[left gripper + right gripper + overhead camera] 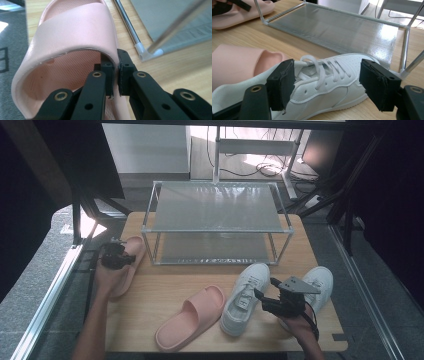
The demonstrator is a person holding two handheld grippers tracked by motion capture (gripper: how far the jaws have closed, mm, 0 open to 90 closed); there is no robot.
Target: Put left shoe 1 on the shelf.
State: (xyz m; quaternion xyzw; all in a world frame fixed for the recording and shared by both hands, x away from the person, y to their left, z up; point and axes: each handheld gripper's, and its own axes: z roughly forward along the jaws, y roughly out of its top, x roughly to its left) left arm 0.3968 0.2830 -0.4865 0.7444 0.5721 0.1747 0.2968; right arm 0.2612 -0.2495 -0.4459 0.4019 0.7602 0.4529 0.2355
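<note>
My left gripper (pixel 116 256) sits at the table's left edge, shut on the strap edge of a pink slipper (pixel 134 247). In the left gripper view the two pads (pixel 117 62) pinch the strap's right rim of that slipper (pixel 72 32). A second pink slipper (pixel 192 317) lies at the front middle. Beside it lies a white sneaker (pixel 245 295), and another white sneaker (pixel 320 280) is at the right. My right gripper (pixel 265 289) hovers between the two sneakers, jaws wide open. In the right gripper view the laced sneaker (pixel 332 82) lies between and beyond the open pads (pixel 327 75).
A two-shelf metal shoe rack (pixel 217 231) with mesh shelves stands at the back middle of the wooden table; its lower shelf (pixel 337 27) faces the right gripper. The front pink slipper (pixel 237 65) lies left of the sneaker. Table edges drop to grey floor on both sides.
</note>
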